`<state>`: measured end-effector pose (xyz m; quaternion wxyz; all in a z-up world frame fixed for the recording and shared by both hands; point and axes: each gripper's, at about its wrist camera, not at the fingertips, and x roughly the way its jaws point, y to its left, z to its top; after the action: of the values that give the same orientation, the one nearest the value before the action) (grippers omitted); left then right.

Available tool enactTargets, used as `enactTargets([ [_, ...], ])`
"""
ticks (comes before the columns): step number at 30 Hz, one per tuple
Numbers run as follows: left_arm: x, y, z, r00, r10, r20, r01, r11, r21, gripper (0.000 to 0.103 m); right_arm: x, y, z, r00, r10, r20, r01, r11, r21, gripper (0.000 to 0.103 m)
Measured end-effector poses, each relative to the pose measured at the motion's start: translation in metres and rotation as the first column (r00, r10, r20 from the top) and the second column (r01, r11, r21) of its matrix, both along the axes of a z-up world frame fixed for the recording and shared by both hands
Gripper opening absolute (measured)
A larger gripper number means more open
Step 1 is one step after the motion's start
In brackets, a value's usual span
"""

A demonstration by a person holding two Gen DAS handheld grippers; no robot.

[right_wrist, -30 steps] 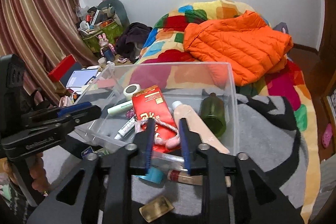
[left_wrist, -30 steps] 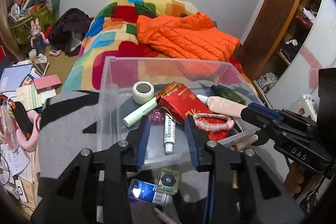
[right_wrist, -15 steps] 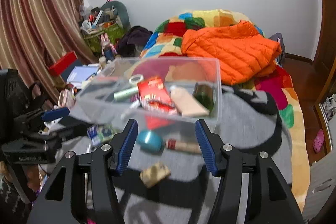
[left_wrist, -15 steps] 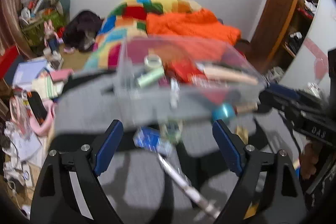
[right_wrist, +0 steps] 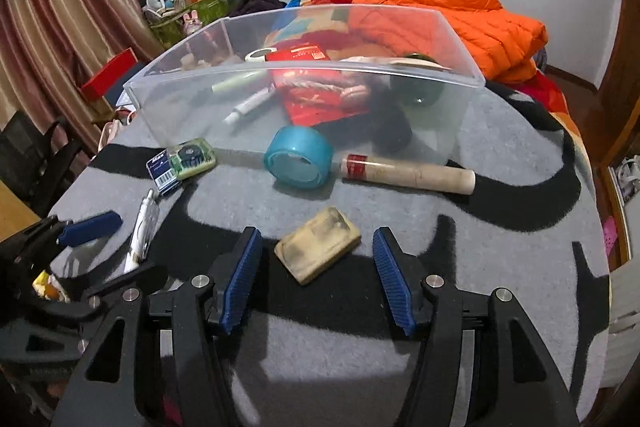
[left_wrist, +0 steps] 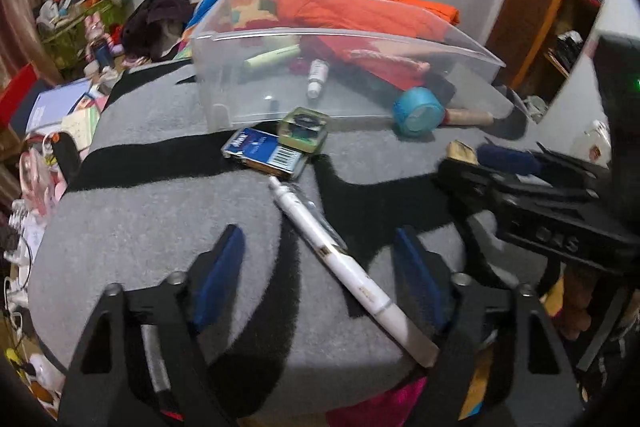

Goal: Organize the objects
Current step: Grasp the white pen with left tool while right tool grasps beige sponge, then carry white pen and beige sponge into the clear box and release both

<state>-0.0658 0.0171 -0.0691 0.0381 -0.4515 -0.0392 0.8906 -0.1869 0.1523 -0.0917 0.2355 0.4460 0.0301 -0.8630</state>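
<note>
With both grippers empty and spread, a pick step appears to be in hand. Left gripper [left_wrist: 318, 279]: jaws have just been closing, not yet touching the pen [left_wrist: 348, 273] lying slantwise between them; slim, smooth white barrel. Right gripper [right_wrist: 316, 281]: jaws half wide, straddling a worn tan eraser [right_wrist: 318, 251], blocky, smudged. Both rest on a fuzzy grey-and-black blanket [right_wrist: 500, 267]. Next, likely: lower, close, lift. Beyond: glossy teal tape roll [right_wrist: 298, 161], wooden stick [right_wrist: 412, 177]. Farthest, the clear plastic bin [right_wrist: 460, 131], partly filled.
</note>
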Motion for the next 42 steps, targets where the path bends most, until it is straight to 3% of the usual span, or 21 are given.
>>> enactTargets([
  [1, 0.001, 0.0, 0.0, 1.0, -0.011, -0.006, 0.011, 1.0, 0.009, 0.068, 0.0, -0.001, 0.0, 1.0, -0.005, -0.004, 0.005, 1.0, -0.002, 0.054],
  [3, 0.004, 0.005, 0.0, 0.999, -0.04, -0.021, 0.04, 0.999, -0.001, 0.053, 0.002, -0.004, 0.0, 1.0, -0.006, -0.016, 0.006, 1.0, 0.011, 0.054],
  [4, 0.005, 0.009, 0.0, 0.998, -0.056, -0.025, 0.055, 0.998, -0.01, 0.05, 0.004, -0.005, 0.0, 1.0, -0.004, -0.024, 0.004, 1.0, 0.017, 0.05],
  [6, 0.007, 0.013, 0.0, 0.996, -0.083, -0.033, 0.083, 0.996, -0.02, 0.035, 0.008, -0.007, -0.001, 0.999, 0.004, -0.044, -0.002, 0.999, 0.041, 0.042],
  [9, 0.01, 0.013, 0.002, 0.991, -0.129, -0.033, 0.13, 0.991, 0.012, 0.018, 0.013, -0.004, 0.0, 0.998, 0.022, -0.054, -0.02, 0.999, 0.038, 0.041],
  [11, 0.014, 0.01, 0.003, 0.989, -0.145, -0.031, 0.145, 0.989, 0.014, 0.013, 0.017, -0.002, 0.0, 0.998, 0.029, -0.06, -0.026, 0.999, 0.043, 0.041],
  [20, 0.018, -0.001, 0.003, 0.989, -0.147, -0.014, 0.147, 0.989, -0.013, 0.013, 0.032, 0.014, 0.002, 0.995, 0.072, -0.067, -0.069, 0.997, 0.043, 0.041],
  [31, 0.003, 0.009, 0.001, 0.989, -0.138, -0.056, 0.135, 0.989, -0.063, 0.013, 0.038, 0.014, 0.01, 0.995, 0.064, -0.078, -0.063, 0.998, 0.025, 0.041],
  [42, -0.004, -0.005, 0.049, 0.98, -0.083, -0.182, 0.082, 0.997, -0.012, 0.012, 0.031, 0.011, 0.054, 0.984, 0.034, -0.174, -0.044, 0.997, -0.058, 0.041],
])
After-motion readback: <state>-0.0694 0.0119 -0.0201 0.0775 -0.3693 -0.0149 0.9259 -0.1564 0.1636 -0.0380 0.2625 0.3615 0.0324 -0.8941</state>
